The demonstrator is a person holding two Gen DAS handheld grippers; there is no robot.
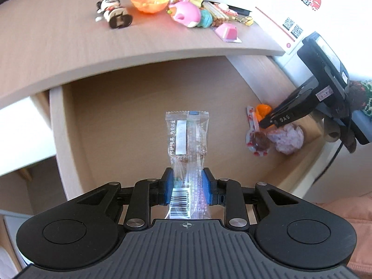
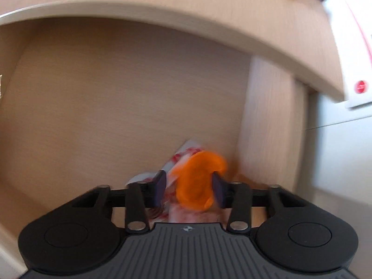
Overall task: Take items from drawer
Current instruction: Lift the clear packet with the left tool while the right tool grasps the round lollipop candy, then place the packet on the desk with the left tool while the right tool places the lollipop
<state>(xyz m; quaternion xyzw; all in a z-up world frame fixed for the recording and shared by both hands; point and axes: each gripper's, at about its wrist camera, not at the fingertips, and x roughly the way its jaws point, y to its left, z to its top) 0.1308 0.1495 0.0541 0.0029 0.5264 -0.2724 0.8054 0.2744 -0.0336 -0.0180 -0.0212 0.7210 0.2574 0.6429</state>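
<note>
Over the drawer (image 1: 144, 116), our left hand-held gripper (image 1: 187, 187) clamps a clear packet (image 1: 186, 144); right hand-held gripper (image 2: 189, 189) pinches the orange piece (image 2: 197, 181); next, lift both to the desk (image 1: 69, 46).

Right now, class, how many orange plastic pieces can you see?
2: one orange plastic shell on the desktop, one orange plastic piece in the drawer, between the right gripper's fingers. Others may be hidden.

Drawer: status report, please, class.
Left gripper shut on packet, over drawer. Right gripper down at orange shell, grip unclear. Nothing blocking.

Light wood desk (image 1: 69, 46), pale floor (image 1: 21, 125), bright daylight
</note>
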